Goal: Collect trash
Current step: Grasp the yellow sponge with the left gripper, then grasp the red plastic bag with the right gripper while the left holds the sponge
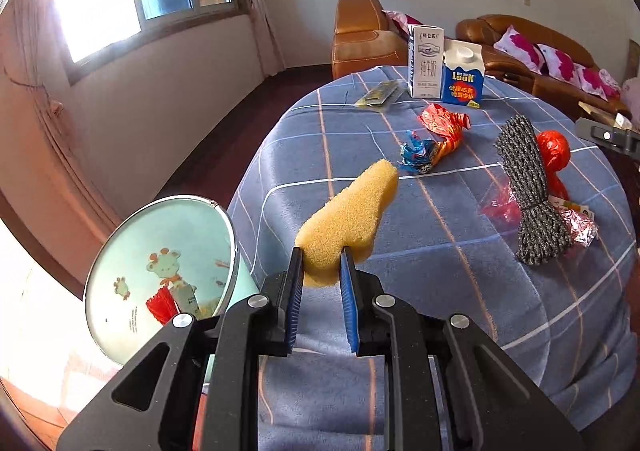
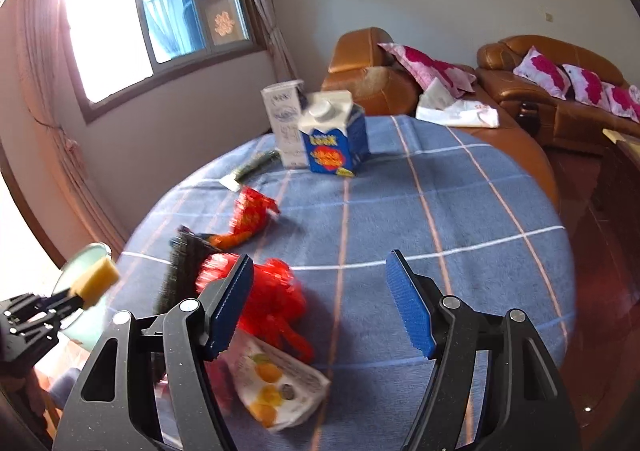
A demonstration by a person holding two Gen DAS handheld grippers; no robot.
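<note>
My left gripper (image 1: 322,257) is shut on a yellow sponge (image 1: 348,217) and holds it above the table's left edge, beside a pale green bin (image 1: 160,275) that has red trash inside. In the right wrist view the left gripper (image 2: 78,297) with the sponge (image 2: 96,281) shows at far left. My right gripper (image 2: 320,271) is open and empty above the blue plaid tablecloth (image 2: 460,231), over a red plastic bag (image 2: 276,303) and a fruit-print wrapper (image 2: 276,387). Red foil wrappers (image 1: 444,127), a blue wrapper (image 1: 416,155) and a grey rope bundle (image 1: 528,191) lie on the table.
Two cartons, a white one (image 1: 424,61) and a blue one (image 1: 464,73), stand at the table's far side, with a green packet (image 1: 378,93) beside them. Orange leather sofas (image 2: 560,99) with pink cushions stand behind. A window (image 2: 160,19) is at left.
</note>
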